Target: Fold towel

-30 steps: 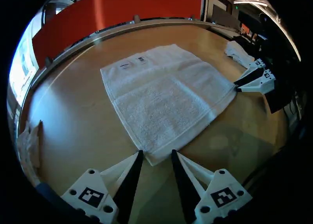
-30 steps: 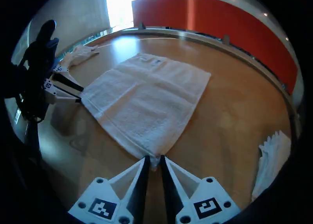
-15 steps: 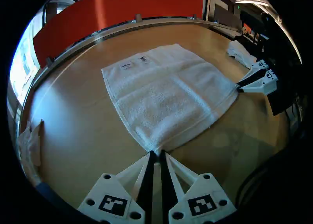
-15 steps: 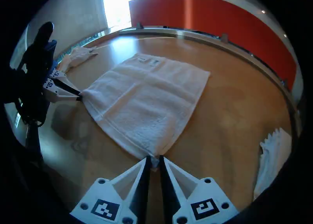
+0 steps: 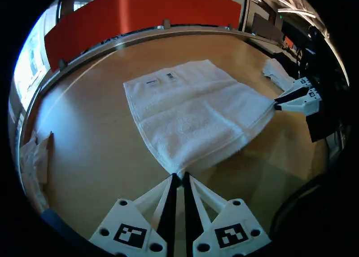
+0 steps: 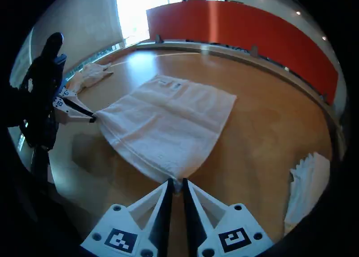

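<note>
We grip the towel corner at 6 o'clock, left gripper jaws closed on it | right gripper jaws likewise | near edge off bench | open bench toward 9 o'clock

Item: white square terry-cloth towel, spread open on the tan wooden table. The far part lies flat, with two small labels near the far edge. The near edge is raised off the surface, with a shadow beneath it. One near corner is pinched in the left gripper, the other in the right gripper.
</note>
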